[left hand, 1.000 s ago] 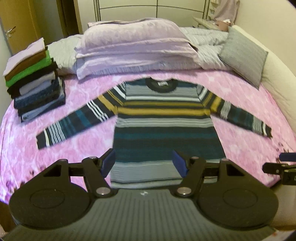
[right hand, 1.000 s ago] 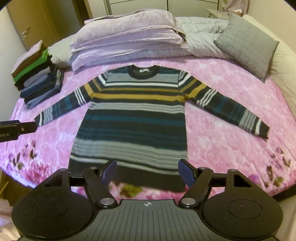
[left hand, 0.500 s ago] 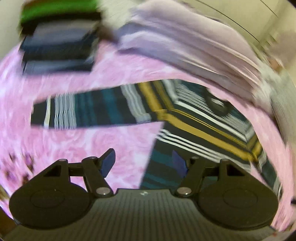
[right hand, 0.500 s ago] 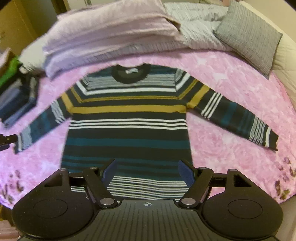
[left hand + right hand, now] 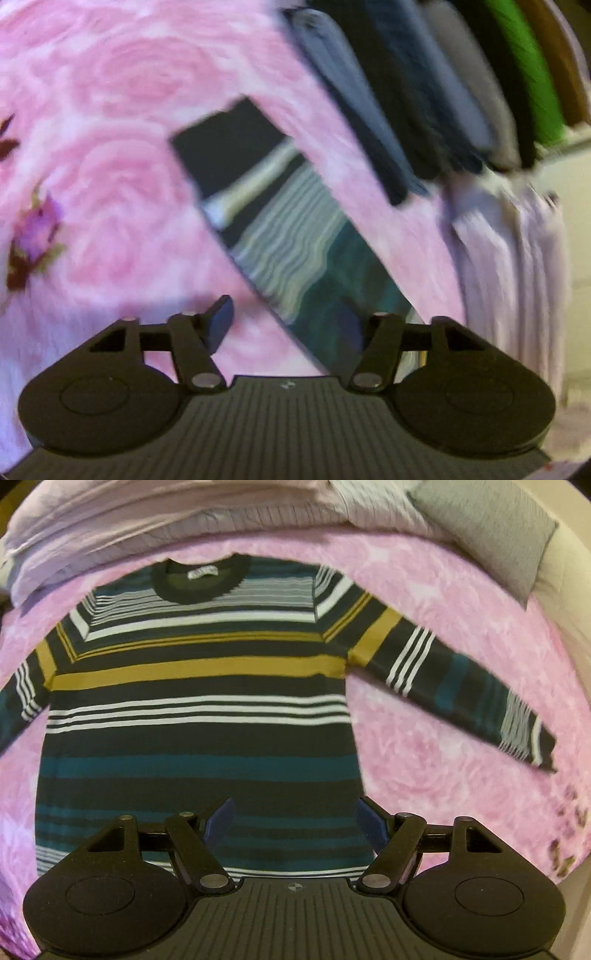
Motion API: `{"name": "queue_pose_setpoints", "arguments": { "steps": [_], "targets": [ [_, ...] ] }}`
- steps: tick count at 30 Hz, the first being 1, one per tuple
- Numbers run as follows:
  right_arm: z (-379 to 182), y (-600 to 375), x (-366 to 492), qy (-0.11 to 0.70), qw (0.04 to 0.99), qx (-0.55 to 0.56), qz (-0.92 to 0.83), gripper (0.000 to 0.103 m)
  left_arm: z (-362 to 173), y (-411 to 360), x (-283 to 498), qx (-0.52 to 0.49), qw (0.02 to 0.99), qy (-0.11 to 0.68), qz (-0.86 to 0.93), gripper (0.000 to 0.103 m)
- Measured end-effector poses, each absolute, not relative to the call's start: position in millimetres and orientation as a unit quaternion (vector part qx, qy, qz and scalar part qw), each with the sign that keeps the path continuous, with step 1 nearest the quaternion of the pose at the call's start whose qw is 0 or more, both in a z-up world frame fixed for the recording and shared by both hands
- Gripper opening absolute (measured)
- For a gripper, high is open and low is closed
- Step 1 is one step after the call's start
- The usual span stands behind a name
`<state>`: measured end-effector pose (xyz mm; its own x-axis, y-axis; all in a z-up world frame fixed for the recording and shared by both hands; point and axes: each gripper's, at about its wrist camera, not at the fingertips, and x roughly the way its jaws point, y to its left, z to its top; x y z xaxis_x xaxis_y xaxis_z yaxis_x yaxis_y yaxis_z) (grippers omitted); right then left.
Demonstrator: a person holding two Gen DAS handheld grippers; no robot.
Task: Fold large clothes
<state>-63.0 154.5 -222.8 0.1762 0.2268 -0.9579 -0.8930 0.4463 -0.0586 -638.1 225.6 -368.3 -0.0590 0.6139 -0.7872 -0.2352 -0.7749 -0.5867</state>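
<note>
A striped long-sleeved sweater (image 5: 199, 709) in dark, teal, mustard and white lies flat on the pink floral bedspread (image 5: 443, 602), sleeves spread out. My right gripper (image 5: 293, 821) hovers open over its lower body, nothing between the fingers. In the blurred left wrist view, the sweater's left sleeve (image 5: 280, 229) runs diagonally, its dark cuff at the upper left. My left gripper (image 5: 286, 325) is open close above the sleeve, with the sleeve passing under its right finger (image 5: 351, 328).
A stack of folded clothes (image 5: 424, 92) lies just beyond the sleeve on the bedspread (image 5: 110, 110). Lilac pillows (image 5: 110, 528) and a striped duvet sit behind the collar. A grey cushion (image 5: 491, 528) leans at the back right beside the cream bed edge (image 5: 565, 602).
My left gripper swung left and dropped close over the left sleeve's cuff end. My right gripper moved forward over the sweater's lower body. Both stayed open.
</note>
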Motion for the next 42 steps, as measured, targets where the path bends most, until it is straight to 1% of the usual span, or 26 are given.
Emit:
{"name": "queue_pose_setpoints", "arguments": {
  "steps": [3,6,8,9,10,13,16,18,21,23,27,30,31,32,33,36,39,42],
  "targets": [
    [-241.4,159.4,-60.1,0.505,0.686,-0.344,0.396,0.07,-386.7,224.2,-647.4,-0.611,0.288,-0.177,0.716,0.043],
    [-254.6,159.6,-60.7,0.499,0.686,-0.359,0.391,0.07,-391.6,227.7,-648.3,-0.591,0.297,-0.189,0.726,0.042],
    [-261.5,158.3,-58.2,0.499,0.685,-0.364,0.386,0.07,-393.8,234.7,-648.2,-0.58,0.301,-0.176,0.736,0.032],
    [-263.5,157.5,-56.3,0.501,0.684,-0.364,0.386,0.07,-395.0,237.7,-648.4,-0.575,0.303,-0.165,0.742,0.02],
    [-265.5,156.5,-53.2,0.502,0.684,-0.363,0.386,0.07,-396.7,239.5,-649.1,-0.573,0.299,-0.154,0.747,0.013],
    [-269.2,154.9,-44.8,0.504,0.686,-0.357,0.386,0.07,-394.4,242.3,-650.1,-0.573,0.3,-0.143,0.749,0.009],
    [-269.7,154.0,-34.1,0.501,0.692,-0.349,0.384,0.07,-367.3,256.1,-639.4,-0.543,0.319,-0.105,0.77,0.006],
    [-270.5,153.0,-23.3,0.499,0.7,-0.34,0.381,0.07,-334.7,277.0,-619.3,-0.493,0.365,-0.069,0.787,0.006],
    [-270.8,147.3,-2.5,0.502,0.714,-0.317,0.371,0.07,-278.0,317.6,-568.3,-0.413,0.464,-0.027,0.783,0.006],
    [-270.7,141.4,13.0,0.507,0.723,-0.3,0.361,0.07,-241.5,346.9,-521.6,-0.372,0.536,-0.021,0.758,0.006],
    [-266.1,131.2,38.8,0.515,0.735,-0.276,0.343,0.07,-176.3,391.8,-391.4,-0.284,0.699,-0.014,0.656,0.006],
    [-262.7,124.1,54.0,0.517,0.741,-0.263,0.338,0.07,-158.5,395.8,-298.4,-0.25,0.797,0.005,0.55,0.008],
    [-261.8,121.9,59.1,0.518,0.743,-0.259,0.336,0.07,-161.0,393.3,-267.1,-0.244,0.824,0.023,0.511,0.015],
    [-262.1,120.2,63.4,0.519,0.743,-0.256,0.335,0.07,-169.2,388.9,-241.1,-0.239,0.84,0.044,0.485,0.02],
    [-262.4,118.6,67.4,0.52,0.744,-0.254,0.333,0.07,-180.4,384.9,-222.6,-0.238,0.846,0.07,0.472,0.029],
    [-265.3,113.6,79.5,0.526,0.744,-0.246,0.331,0.07,-236.4,374.6,-195.1,-0.257,0.826,0.181,0.469,0.03],
    [-271.2,107.2,88.6,0.532,0.74,-0.235,0.338,0.07,-297.0,370.1,-216.9,-0.279,0.76,0.288,0.512,0.029],
    [-280.8,104.7,93.9,0.537,0.736,-0.227,0.343,0.07,-330.8,372.6,-248.6,-0.255,0.71,0.358,0.55,0.028]
  ]
}}
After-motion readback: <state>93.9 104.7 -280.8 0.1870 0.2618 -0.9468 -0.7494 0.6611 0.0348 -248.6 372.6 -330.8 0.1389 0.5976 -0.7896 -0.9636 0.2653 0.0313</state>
